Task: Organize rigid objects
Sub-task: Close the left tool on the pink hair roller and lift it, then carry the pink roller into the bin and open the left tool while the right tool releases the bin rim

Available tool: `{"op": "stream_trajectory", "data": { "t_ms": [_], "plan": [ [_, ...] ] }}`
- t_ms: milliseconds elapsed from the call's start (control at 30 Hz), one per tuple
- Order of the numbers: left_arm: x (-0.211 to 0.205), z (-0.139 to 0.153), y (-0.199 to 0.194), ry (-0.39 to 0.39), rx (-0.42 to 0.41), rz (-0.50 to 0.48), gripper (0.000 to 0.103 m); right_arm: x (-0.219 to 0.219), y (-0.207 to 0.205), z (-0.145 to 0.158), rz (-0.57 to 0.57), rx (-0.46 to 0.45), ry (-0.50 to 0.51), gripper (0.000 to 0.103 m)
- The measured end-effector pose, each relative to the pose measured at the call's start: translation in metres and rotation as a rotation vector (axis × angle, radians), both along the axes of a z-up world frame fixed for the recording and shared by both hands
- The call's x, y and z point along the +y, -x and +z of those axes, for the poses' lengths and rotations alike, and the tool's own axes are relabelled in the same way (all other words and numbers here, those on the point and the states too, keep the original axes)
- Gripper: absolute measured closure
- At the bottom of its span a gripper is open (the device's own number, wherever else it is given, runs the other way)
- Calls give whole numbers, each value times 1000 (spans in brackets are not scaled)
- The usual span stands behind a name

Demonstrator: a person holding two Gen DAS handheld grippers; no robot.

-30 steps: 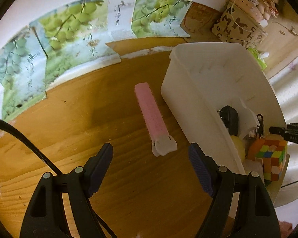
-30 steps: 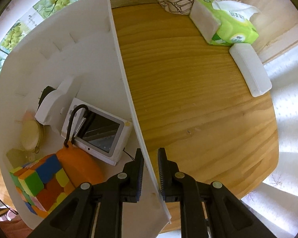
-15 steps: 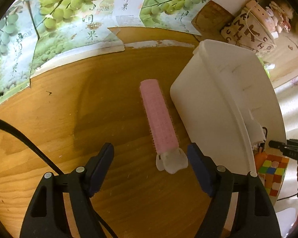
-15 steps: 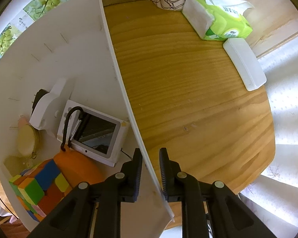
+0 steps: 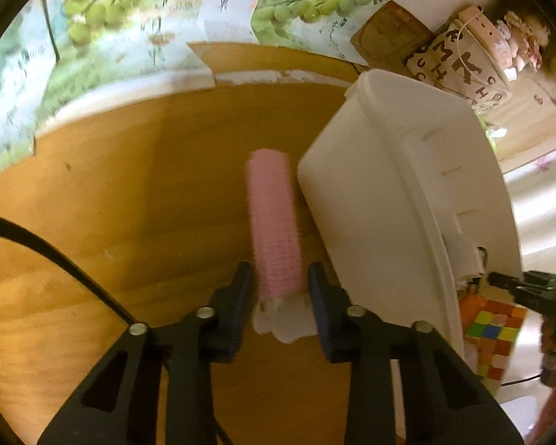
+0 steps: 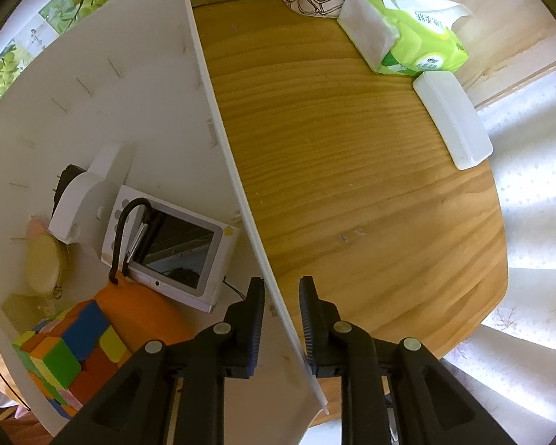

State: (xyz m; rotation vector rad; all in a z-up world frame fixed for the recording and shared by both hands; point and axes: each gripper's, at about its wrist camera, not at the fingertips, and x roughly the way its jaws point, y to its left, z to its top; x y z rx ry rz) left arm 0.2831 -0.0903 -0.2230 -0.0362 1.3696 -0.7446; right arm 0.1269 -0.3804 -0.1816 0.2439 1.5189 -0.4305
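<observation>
Left gripper [image 5: 278, 285] closed since earlier frame, clamped on pink roller [image 5: 274, 218].
Lift straight, clear bin wall [image 5: 356, 200]; right gripper [image 6: 281, 313] jaws opening astride rim.

My left wrist camera looks steeply down and forward along its fingers, close over the table [image 5: 92, 185], with the bin [image 5: 370, 222] at its right. My right one looks straight down from just above the bin's rim [image 6: 233, 185] (it splits that view in half). Both share the bin, the cube [image 5: 495, 337] inside and the table.
</observation>
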Motion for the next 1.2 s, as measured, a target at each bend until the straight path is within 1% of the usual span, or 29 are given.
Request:
{"op": "stream_trajectory", "data": {
  "t_ms": [67, 267, 467, 567, 700, 767, 800, 833, 967, 1033, 1167, 1200],
  "plan": [
    [2, -1, 4, 6, 13, 8, 72, 1, 1, 1, 0, -8, -1, 81],
    [14, 1, 24, -17, 23, 52, 73, 2, 7, 5, 27, -39, -14, 81],
    [33, 9, 47, -32, 24, 147, 74, 4, 15, 8, 76, -69, -34, 81],
    [44, 15, 64, -49, 29, 197, 74, 6, 21, 8, 105, -70, -44, 78],
    [57, 28, 89, -45, 31, 263, 74, 10, 30, 10, 132, -82, -59, 72],
    [61, 37, 100, -41, 19, 290, 74, 11, 36, 13, 138, -92, -67, 69],
    [63, 43, 108, -37, 6, 306, 74, 11, 39, 14, 139, -96, -69, 66],
    [62, 47, 111, -37, -3, 313, 74, 11, 40, 16, 142, -101, -70, 62],
    [57, 67, 130, -42, -46, 342, 74, 5, 52, 28, 136, -136, -104, 52],
    [54, 76, 139, -34, -60, 351, 74, 0, 60, 34, 120, -159, -130, 45],
    [46, 91, 153, -31, -82, 373, 74, -6, 78, 48, 117, -178, -114, 41],
    [44, 94, 157, -26, -84, 381, 74, -5, 82, 52, 123, -185, -109, 38]
  ]
}}
